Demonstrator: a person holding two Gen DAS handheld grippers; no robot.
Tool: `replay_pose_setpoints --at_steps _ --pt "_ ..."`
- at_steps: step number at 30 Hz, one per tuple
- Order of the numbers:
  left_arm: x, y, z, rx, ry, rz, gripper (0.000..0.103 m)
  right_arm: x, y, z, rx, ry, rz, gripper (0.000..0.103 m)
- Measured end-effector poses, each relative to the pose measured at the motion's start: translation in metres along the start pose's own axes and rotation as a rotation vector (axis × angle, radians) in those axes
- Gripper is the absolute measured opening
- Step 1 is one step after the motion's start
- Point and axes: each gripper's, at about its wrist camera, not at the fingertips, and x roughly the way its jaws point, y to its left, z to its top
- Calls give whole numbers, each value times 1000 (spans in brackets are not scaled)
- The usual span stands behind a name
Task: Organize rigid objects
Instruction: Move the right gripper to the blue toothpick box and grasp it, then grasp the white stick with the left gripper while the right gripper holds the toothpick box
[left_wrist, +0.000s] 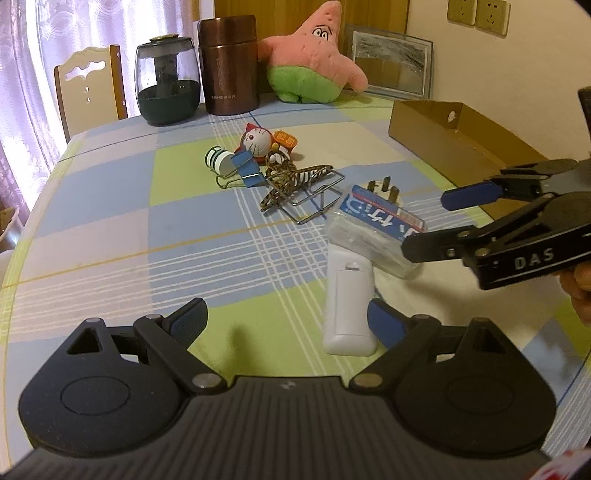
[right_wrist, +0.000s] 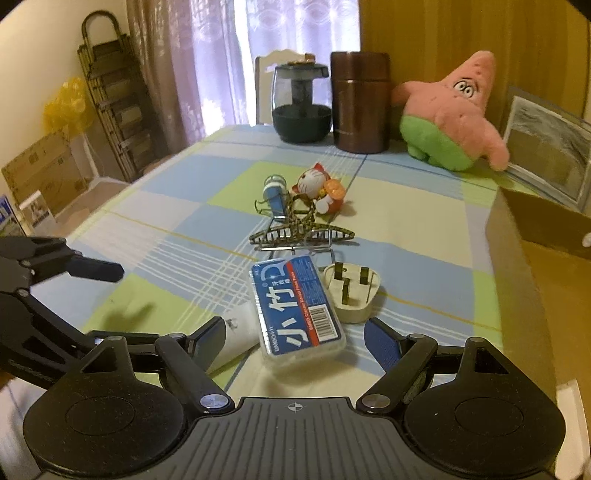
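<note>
1. Left gripper (left_wrist: 288, 317): fingers spread wide, nothing between them, low over the checked tablecloth (left_wrist: 110, 229). The white remote (left_wrist: 347, 306) lies just inside its right finger. To take it, judged best: shift right, straddle the long sides, close slowly.
2. Floss box (right_wrist: 295, 306), clear with a blue label, rests partly on the remote's far end. Lifting the remote first would likely tip it; the box should go first.
3. Right gripper (right_wrist: 295, 343): fingers spread, empty, framing the near end of the floss box without touching it. Good grip, I judge: come down square over the narrow sides and pinch mid-length.
4. White plug (right_wrist: 351, 291), prongs up, sits just beside the box on its right; the right finger must slip between the two.
5. Farther back, a tangled heap: hair claw (right_wrist: 301, 234), wire stand (left_wrist: 317, 206), blue binder clip (left_wrist: 245, 170), cat figure (right_wrist: 314, 182). Untouched, well clear.
6. Cardboard box (left_wrist: 454, 140) at the right edge, open, probably the drop place. The two grippers are close together; crowding is the risk.
7. Rear: teapot (left_wrist: 168, 85), brown flask (left_wrist: 229, 64), pink plush star (left_wrist: 314, 59).
</note>
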Motion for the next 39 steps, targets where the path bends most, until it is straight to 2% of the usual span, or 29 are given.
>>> replay_pose_setpoints --at_steps 7,14,16,24,28,33,39 --pt "10 6 3 1 13 -12 91 27 -7 -1 -28 38 2 79" --pt "12 7 4 -21 14 -33 91 39 -11 2 -19 51 38 60" --pt "12 7 5 -22 15 -33 91 41 -11 2 -20 52 49 58" --pt "13 1 2 -33 14 -61 91 21 -7 1 8 59 41 54" --pt "16 -10 2 -5 16 -85 90 4 -4 -8 12 84 -21 54" --pt "25 -27 2 38 14 -87 83 -13 -13 -24 51 112 -135 54" --pt "39 -41 2 68 22 -82 64 -16 -22 -34 72 121 -191 54"
